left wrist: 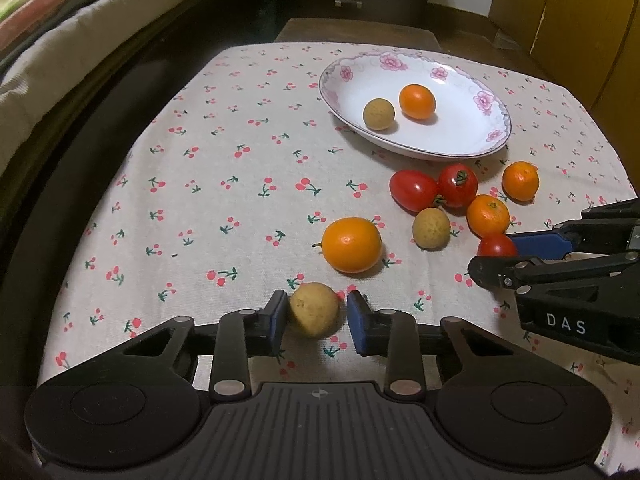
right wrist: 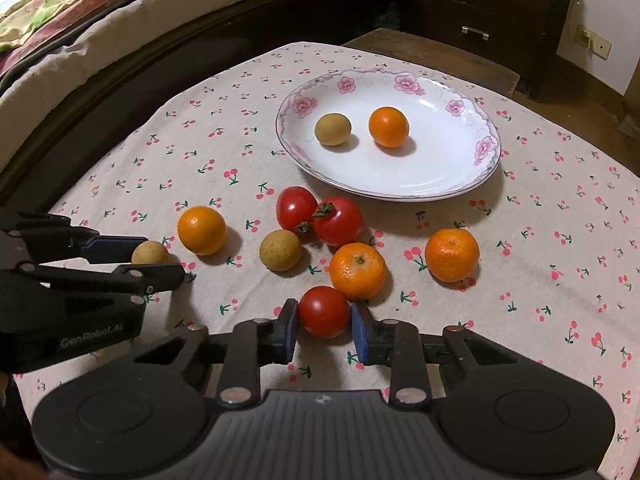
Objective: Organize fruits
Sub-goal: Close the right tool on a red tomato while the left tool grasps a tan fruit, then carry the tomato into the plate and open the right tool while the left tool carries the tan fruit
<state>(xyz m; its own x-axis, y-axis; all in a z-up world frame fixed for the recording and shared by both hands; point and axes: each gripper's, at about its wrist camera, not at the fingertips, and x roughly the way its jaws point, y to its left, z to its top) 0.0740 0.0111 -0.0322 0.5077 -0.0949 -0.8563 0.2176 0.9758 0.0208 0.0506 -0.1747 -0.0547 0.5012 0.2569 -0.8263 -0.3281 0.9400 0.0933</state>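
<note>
- Hand-held gripper on the left (left wrist: 316,316) has its blue pads around a small tan fruit (left wrist: 314,309); one pad touches the fruit's side, while a thin gap seems to show at the other, so I can't be sure the grip is firm.
- That tan fruit sits on the cherry-print cloth (left wrist: 200,184) of the bench, well short of the plate (left wrist: 460,146), on the near side.
- The right hand-held gripper (right wrist: 325,320) is closed on a red tomato (right wrist: 323,311), both pads pressing its sides. This tomato also rests on the cloth, on the near side of the plate and touching a mandarin (right wrist: 357,270) just behind it.
- The plate, white with pink flowers on its rim, holds two fruits lying apart: a tan one (right wrist: 333,129) and a small orange one (right wrist: 388,126).
- Between the plate and the held tomato lie two more tomatoes (right wrist: 316,214) touching each other, and a loose tan fruit (right wrist: 280,249) just in front of them.
- Another mandarin (right wrist: 451,255) lies to the right of the pile, near the plate's front rim but apart from the rest.
- A smooth orange fruit (left wrist: 351,244) sits alone between the left gripper's tan fruit and the plate.
- Beyond the bench's left edge runs a bed (right wrist: 100,40) with patterned bedding; a dark drawer unit (right wrist: 484,8) stands past the plate.
</note>
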